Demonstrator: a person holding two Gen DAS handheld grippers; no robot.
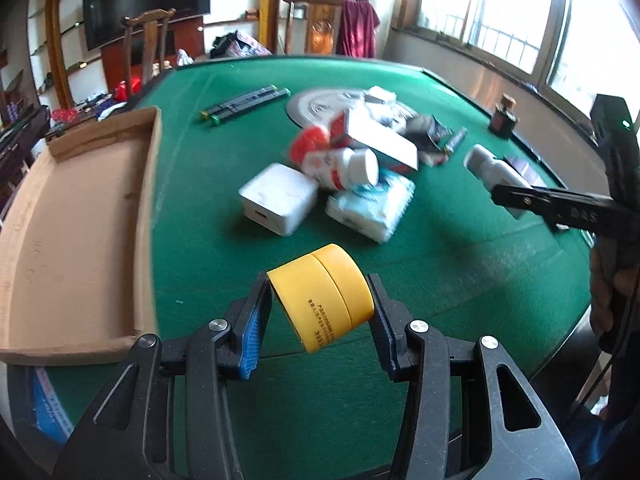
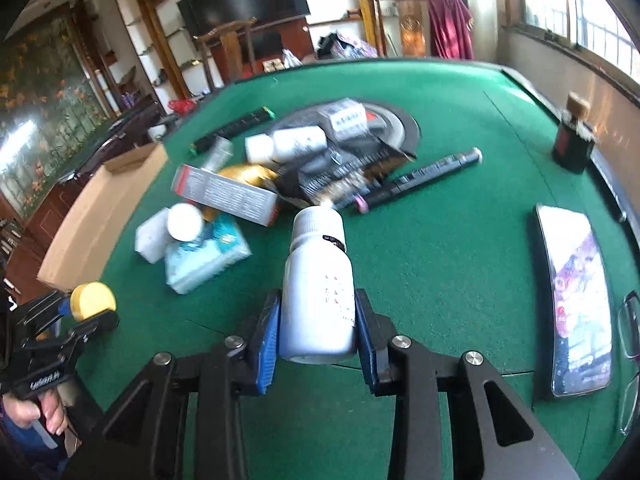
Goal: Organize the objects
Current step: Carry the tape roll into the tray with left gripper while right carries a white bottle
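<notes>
My left gripper (image 1: 320,285) is shut on a round yellow jar (image 1: 326,300), held tilted above the green felt table (image 1: 208,184). An open cardboard box (image 1: 80,220) lies to its left. My right gripper (image 2: 318,300) is shut on a white plastic bottle (image 2: 318,248) with a white cap, its pads pressing on the bottle's sides. In the left wrist view that bottle (image 1: 486,168) hangs at the right. In the right wrist view the yellow jar (image 2: 93,300) shows at lower left.
A pile of loose items (image 1: 352,152) sits mid-table: a white charger block, tissue pack, red-and-white bottle, boxes. A black marker (image 2: 424,176), a phone (image 2: 576,300), glasses (image 2: 630,320) and a dark bottle (image 2: 572,140) lie to the right. Black bars (image 1: 244,102) lie at the far side.
</notes>
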